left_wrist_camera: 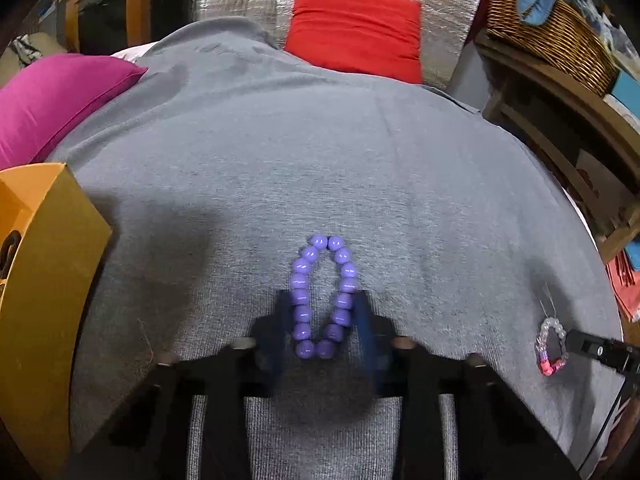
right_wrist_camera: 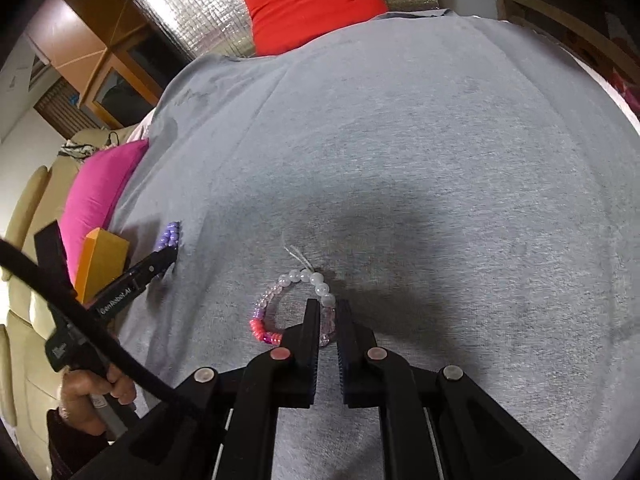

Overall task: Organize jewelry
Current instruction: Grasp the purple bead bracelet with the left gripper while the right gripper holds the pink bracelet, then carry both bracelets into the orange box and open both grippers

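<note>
A purple bead bracelet [left_wrist_camera: 322, 298] lies on the grey cloth [left_wrist_camera: 320, 160], squeezed into a narrow oval between the blue pads of my left gripper [left_wrist_camera: 322, 300]; it also shows in the right wrist view [right_wrist_camera: 169, 236]. A clear, pink and red bead bracelet [right_wrist_camera: 294, 308] lies on the cloth, and my right gripper [right_wrist_camera: 328, 308] has its jaws close together over the bracelet's right side. That bracelet also shows in the left wrist view [left_wrist_camera: 552, 346].
An orange cardboard box [left_wrist_camera: 40, 280] stands at the cloth's left edge. A magenta cushion [left_wrist_camera: 52, 104] and a red cushion [left_wrist_camera: 356, 28] lie at the back. A wicker basket [left_wrist_camera: 548, 28] sits on wooden shelves at the right.
</note>
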`<state>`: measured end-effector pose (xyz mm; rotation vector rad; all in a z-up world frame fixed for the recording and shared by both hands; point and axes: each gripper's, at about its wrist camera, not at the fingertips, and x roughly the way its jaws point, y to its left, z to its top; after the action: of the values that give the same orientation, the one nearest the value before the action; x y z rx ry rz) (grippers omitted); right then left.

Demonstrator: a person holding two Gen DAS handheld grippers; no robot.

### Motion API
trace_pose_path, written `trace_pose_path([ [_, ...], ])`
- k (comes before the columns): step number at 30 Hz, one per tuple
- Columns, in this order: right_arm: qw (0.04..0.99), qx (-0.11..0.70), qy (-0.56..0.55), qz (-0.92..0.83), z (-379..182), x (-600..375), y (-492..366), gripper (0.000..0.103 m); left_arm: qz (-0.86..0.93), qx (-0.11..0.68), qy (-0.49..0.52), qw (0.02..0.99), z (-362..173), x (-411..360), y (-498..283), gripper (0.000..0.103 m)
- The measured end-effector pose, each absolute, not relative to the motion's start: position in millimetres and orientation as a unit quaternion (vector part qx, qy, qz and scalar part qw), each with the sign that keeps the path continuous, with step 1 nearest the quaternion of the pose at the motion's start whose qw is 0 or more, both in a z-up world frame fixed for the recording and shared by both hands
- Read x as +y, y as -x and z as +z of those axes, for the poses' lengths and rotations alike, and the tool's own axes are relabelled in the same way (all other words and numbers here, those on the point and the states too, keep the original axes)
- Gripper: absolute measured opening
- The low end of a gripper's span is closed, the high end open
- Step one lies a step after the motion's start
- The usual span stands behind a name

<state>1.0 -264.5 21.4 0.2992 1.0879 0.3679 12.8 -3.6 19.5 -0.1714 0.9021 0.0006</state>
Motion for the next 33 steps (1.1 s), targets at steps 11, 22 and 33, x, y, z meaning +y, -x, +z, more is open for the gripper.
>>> trace_pose_path([
  [11, 0.827, 0.508, -0.176, 0.164, 24, -287, -4, 0.028, -0.075, 0.451, 0.070, 0.887, 24, -20, 12, 0.019],
  [22, 0.861, 0.484, -0.057, 0.145, 21, -236, -3, 0.016, -0.108, 0.456, 0.065, 0.881, 28, -27, 30, 0.019],
  [33, 0.876, 0.451, -0.074, 0.152, 40, -246, 4, 0.009, -0.111, 0.450, 0.067, 0.884, 34, -25, 42, 0.019],
])
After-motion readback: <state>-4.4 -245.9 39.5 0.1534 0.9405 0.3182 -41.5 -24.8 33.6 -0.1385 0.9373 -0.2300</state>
